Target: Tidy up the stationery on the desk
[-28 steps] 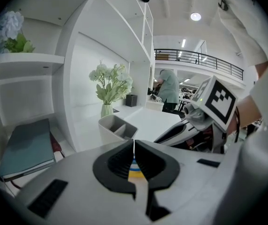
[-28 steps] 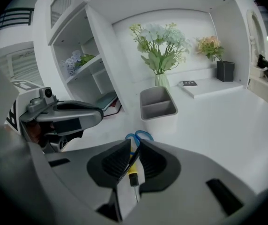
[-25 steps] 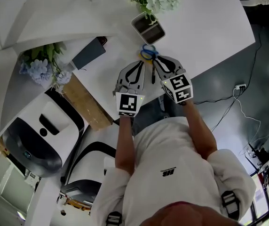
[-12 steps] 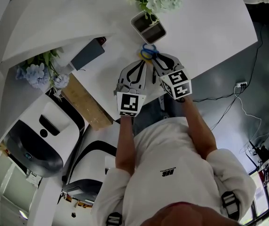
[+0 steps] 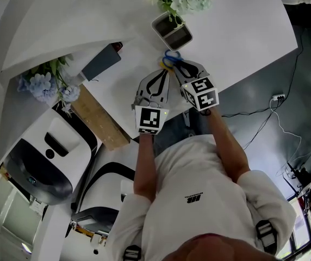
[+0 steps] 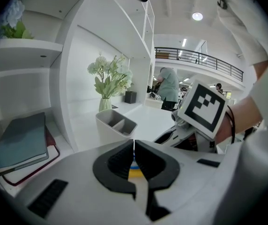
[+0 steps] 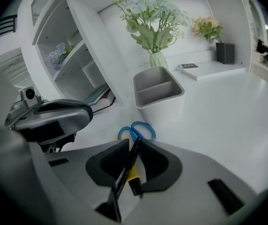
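Pen [image 7: 128,160]: straddling it with the right gripper [image 7: 135,141], jaws narrow and just now closing in, brushing one side but not clearly pinching; lying slantwise at the tips, just short of the blue scissors [image 7: 134,130], grey pen holder [image 7: 160,108] farther ahead. Probably handling as light, stiff, slick and prone to rolling, so aiming to clamp across mid-barrel. Hovering alongside with the left gripper [image 6: 134,143], jaws all but together, nothing clearly pinched.
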A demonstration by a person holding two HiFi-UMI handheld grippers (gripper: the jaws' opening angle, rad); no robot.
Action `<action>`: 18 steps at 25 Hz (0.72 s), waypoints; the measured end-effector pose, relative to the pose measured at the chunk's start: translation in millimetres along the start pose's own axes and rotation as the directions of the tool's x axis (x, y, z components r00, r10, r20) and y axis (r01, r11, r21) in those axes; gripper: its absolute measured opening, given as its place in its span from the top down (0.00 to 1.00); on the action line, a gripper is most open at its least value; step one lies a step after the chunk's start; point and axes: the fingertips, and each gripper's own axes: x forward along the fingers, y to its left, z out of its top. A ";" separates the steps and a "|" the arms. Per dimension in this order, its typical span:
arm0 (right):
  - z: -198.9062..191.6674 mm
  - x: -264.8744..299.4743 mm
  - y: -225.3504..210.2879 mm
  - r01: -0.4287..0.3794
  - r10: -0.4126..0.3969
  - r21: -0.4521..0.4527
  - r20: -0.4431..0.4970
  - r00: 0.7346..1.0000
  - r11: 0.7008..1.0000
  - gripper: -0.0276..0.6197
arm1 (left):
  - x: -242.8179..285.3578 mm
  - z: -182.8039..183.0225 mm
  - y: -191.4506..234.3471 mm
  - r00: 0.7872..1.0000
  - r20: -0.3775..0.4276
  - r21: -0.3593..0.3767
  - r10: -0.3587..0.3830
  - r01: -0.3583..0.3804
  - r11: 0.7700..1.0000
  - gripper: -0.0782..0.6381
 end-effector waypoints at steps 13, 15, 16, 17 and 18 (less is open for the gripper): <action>12.0 -17.2 4.9 -0.030 0.030 -0.001 0.043 0.999 1.000 0.91 | -3.7 6.0 1.5 1.000 0.016 -0.010 0.009 -0.009 1.000 0.89; 19.8 -25.1 5.3 -0.032 0.032 0.003 0.070 0.997 0.999 0.91 | -4.1 9.0 0.8 1.000 0.019 -0.009 0.009 -0.009 1.000 0.89; 24.3 -29.5 5.7 -0.035 0.034 0.003 0.085 0.996 0.999 0.91 | -4.3 11.1 0.3 1.000 0.021 -0.007 0.009 -0.009 1.000 0.89; 29.0 -33.9 6.3 -0.038 0.037 0.003 0.101 0.994 0.999 0.91 | -4.6 13.2 -0.2 1.000 0.024 -0.006 0.009 -0.009 1.000 0.89; 33.6 -38.0 6.9 -0.041 0.040 0.002 0.117 0.992 0.999 0.91 | -4.9 15.4 -0.7 1.000 0.027 -0.004 0.009 -0.009 1.000 0.89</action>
